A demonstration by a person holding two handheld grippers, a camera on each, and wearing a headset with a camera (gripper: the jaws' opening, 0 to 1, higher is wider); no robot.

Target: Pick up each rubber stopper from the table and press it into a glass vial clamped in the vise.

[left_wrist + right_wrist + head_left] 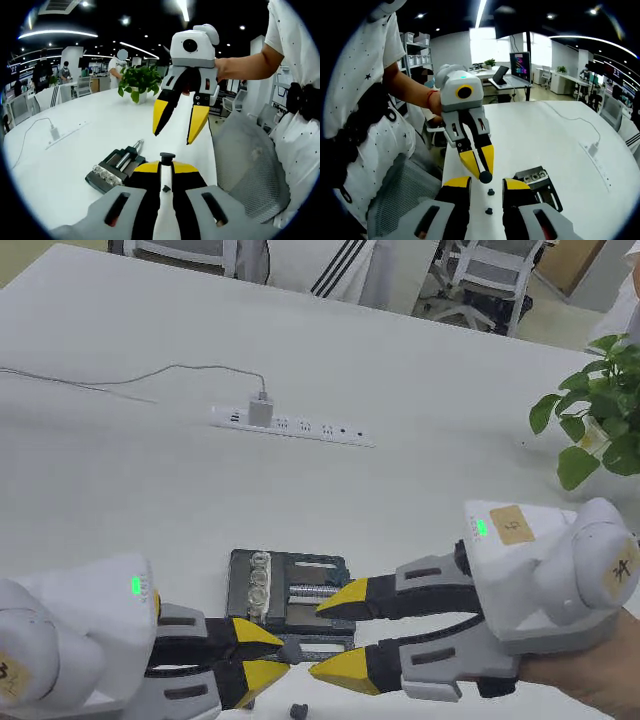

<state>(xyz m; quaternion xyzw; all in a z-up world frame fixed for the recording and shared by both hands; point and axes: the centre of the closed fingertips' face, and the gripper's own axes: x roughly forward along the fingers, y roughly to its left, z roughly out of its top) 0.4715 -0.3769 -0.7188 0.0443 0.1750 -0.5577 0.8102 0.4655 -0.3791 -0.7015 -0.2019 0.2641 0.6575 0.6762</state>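
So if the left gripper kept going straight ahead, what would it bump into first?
Probably the right gripper, whose open tips face it just ahead. The left gripper is shut on a stopper. How far apart they are is unclear.

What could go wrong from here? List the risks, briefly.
1. The left gripper pinches the stopper only at its jaw tips; pressed into a vial, it may tilt or pop out.
2. The open right gripper hangs close beside the vise and could bump the vials or the left gripper.
3. A loose stopper lies on the table just below both grippers; a low sweep could knock it away.
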